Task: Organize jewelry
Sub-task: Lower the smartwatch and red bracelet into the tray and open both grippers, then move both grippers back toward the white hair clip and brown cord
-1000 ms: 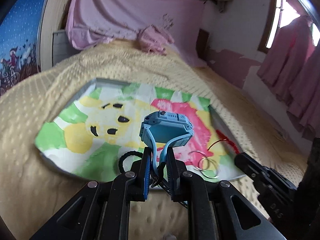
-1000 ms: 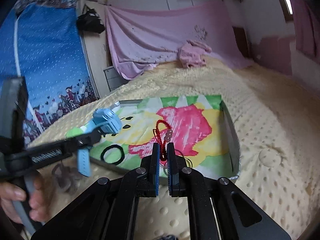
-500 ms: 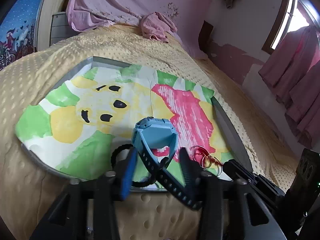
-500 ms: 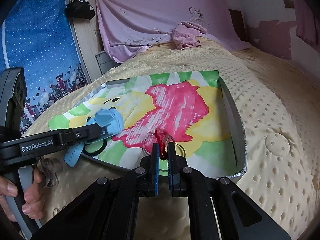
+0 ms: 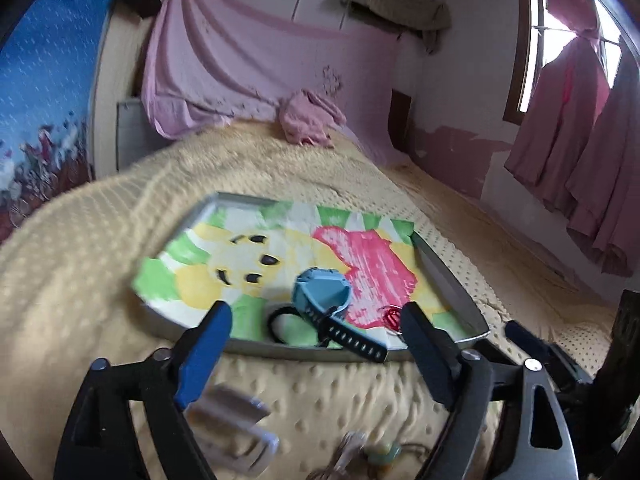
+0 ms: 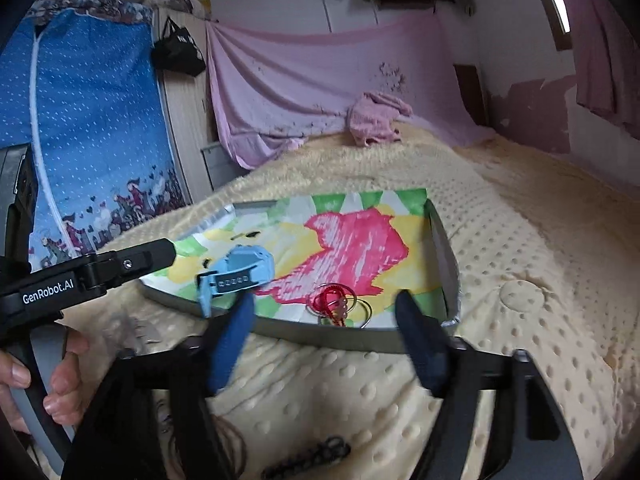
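A blue watch (image 5: 320, 292) lies in the grey tray (image 5: 448, 284) on its colourful paper lining, its dark strap hanging over the front rim. My left gripper (image 5: 315, 309) stands just in front of it. Its jaws are opening wide and touch nothing. A red cord bracelet with metal rings (image 6: 334, 302) lies in the tray (image 6: 440, 248) near the front right. My right gripper (image 6: 326, 299) is short of it, jaws opening, with nothing gripped. From the right wrist the watch (image 6: 244, 270) shows at the tray's left. A black hair tie (image 5: 280, 320) lies beside the watch.
The tray rests on a yellow dotted blanket (image 6: 520, 340) on a bed. Loose pieces lie in front of it: a clear plastic piece (image 5: 236, 420) and a black chain (image 6: 312, 456). A hand (image 6: 60, 380) holds the left gripper's handle. A pink cloth (image 5: 308, 120) lies at the far end.
The left gripper opened and let the blue watch down into the tray, then drew back. The right gripper opened, left the red bracelet in the tray, and pulled back too.
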Demonstrator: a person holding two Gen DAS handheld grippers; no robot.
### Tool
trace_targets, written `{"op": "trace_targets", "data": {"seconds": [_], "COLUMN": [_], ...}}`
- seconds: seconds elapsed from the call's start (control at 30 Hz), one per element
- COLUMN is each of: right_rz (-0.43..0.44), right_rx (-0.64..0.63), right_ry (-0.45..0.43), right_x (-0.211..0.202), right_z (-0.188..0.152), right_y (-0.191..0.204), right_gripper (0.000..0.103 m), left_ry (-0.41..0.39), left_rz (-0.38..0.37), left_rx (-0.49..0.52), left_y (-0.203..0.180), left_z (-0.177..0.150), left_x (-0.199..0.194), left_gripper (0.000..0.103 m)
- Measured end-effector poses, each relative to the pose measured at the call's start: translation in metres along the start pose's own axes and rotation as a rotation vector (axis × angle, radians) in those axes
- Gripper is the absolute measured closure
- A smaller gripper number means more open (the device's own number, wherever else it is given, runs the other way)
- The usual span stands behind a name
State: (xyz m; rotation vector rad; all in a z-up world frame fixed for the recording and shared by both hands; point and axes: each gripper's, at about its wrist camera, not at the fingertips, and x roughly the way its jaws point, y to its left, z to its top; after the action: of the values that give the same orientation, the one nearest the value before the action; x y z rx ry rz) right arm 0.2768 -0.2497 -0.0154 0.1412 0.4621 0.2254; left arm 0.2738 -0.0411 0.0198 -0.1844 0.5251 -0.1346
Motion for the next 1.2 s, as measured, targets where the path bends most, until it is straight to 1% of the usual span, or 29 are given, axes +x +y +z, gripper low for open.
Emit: {"op": "trace_targets", "data": {"seconds": [0.03,0.07,0.1,0.13,0.17,0.27,0.33,0.57,0.8,1.0,1.2], "right_rz": [-0.004,-0.007,-0.011,-0.017,-0.017,-0.023,-0.028,-0.055,-0.071,-0.074,-0.079], "right_rx": [-0.004,-0.012,-0.019,-0.025,-0.030,-0.036,-0.032,-0.057,-0.081,-0.099,-0.096], "right_ry": [-0.009,-0.024,-0.036,-0.046,-0.055,-0.079,-0.095,-0.159,-0.203,-0.211,-0.196], "right_x": [-0.006,-0.014,-0.021,-0.029,-0.036,-0.053,-0.066,-0.103,-0.134,-0.154,-0.158], "right_z": [-0.001,-0.002,-0.003,-0.004,-0.005,-0.009,-0.012,-0.025,-0.037,-0.046,-0.052], "right_y": [0.001,0.002,0.003,0.004,0.005,0.009,0.011,0.026,0.044,0.053,0.053], "right_gripper": [0.024,0.021,0.015,0.011,0.010,0.009,0.003,0.003,0.002,0.002,0.002], "left_ry": [-0.017,-0.034,-0.046,-0.057,-0.071,-0.125,-0.143,-0.193,-0.215,-0.222,-0.225], "left_rz": [0.007,0.013,0.017,0.022,0.030,0.038,0.046,0.073,0.088,0.094,0.113], "left_rx": [0.004,0.007,0.008,0.007,0.004,0.016,0.026,0.052,0.075,0.099,0.147], "left_y": [0.002,0.004,0.006,0.008,0.011,0.014,0.016,0.022,0.029,0.035,0.033], "left_z": [-0.002,-0.004,-0.006,-0.009,-0.012,-0.022,-0.029,-0.054,-0.074,-0.088,-0.097], "left_x": [-0.008,-0.016,-0.023,-0.030,-0.037,-0.057,-0.068,-0.097,-0.120,-0.137,-0.137], "left_gripper": [0.013,0.012,0.010,0.003,0.000,0.000,0.000,0.000,0.000,0.000,0.000]}}
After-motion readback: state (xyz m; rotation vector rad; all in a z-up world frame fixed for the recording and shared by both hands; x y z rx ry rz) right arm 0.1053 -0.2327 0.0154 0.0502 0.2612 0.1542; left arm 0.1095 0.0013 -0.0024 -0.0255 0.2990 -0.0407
